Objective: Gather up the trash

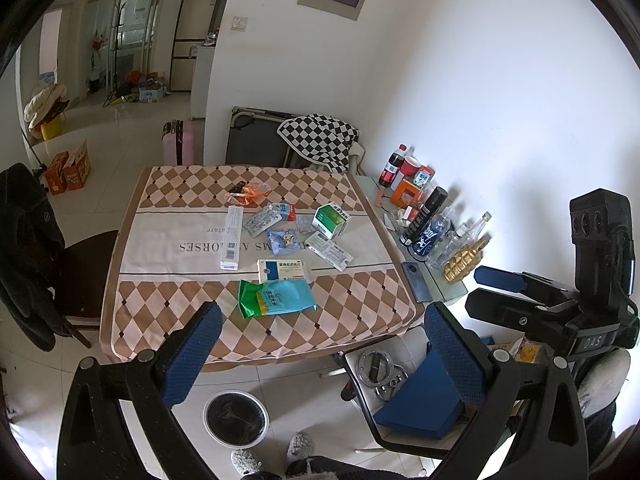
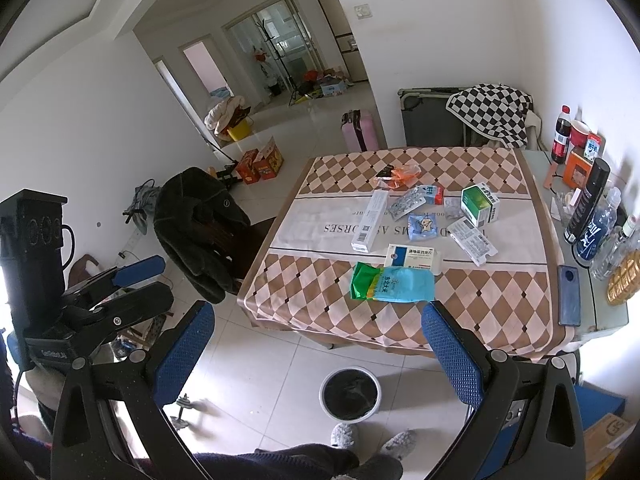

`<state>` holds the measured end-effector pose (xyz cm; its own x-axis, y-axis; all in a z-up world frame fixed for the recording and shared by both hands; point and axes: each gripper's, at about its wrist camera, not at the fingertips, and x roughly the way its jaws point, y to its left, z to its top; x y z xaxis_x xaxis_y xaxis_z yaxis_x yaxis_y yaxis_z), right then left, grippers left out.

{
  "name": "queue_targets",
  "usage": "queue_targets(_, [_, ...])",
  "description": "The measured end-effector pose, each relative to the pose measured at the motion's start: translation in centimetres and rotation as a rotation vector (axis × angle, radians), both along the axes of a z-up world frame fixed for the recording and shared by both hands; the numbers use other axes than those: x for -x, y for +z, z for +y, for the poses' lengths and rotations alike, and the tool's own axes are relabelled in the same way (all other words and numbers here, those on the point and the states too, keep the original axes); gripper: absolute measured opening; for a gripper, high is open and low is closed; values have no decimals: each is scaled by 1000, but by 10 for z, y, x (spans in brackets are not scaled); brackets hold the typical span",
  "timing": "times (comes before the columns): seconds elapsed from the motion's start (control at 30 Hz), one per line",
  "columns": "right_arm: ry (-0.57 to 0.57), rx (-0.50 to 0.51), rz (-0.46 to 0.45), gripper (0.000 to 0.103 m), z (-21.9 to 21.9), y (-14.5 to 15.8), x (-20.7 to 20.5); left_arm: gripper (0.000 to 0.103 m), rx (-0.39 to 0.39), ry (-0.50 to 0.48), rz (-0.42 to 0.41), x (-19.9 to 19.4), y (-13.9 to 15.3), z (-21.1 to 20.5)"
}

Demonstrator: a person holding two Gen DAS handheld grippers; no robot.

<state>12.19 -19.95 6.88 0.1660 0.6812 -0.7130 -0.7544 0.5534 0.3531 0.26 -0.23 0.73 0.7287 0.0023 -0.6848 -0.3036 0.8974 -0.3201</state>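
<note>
Trash lies on the checked tablecloth [image 1: 160, 312]: a blue-green packet [image 1: 276, 298] [image 2: 394, 286] nearest me, a white-blue medicine box [image 1: 282, 270], a long white box [image 1: 231, 238], blister packs [image 1: 262, 220], a green-white box [image 1: 331, 220] and an orange wrapper [image 1: 248, 194]. A white bin with a black liner [image 1: 236, 416] [image 2: 351, 394] stands on the floor below the table's near edge. My left gripper [image 1: 324, 356] is open and empty, held above the floor in front of the table. My right gripper [image 2: 320, 356] is open and empty, beside it [image 1: 500, 292].
A glass side table [image 1: 452, 292] at the right holds bottles, a cola bottle [image 1: 394, 164], a spray can and a phone [image 1: 416, 282]. A chair with a dark coat [image 1: 28, 248] stands left of the table. A blue box [image 1: 424, 404] and metal parts lie on a stool.
</note>
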Motion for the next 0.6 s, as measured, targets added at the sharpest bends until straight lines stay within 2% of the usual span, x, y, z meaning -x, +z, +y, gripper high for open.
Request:
queue_targets(0.47, [-11,-1,4,103,4,-3,2,103,-6,-13,12,1,-4,3])
queue_targets(0.53, [-42,1,13,103,7,-8,1,103,-25,6,24,-1,-7,9])
queue_targets(0.6, [-97,14,12,103,12,-16,1,103,-79,50,51,-8,-14,17])
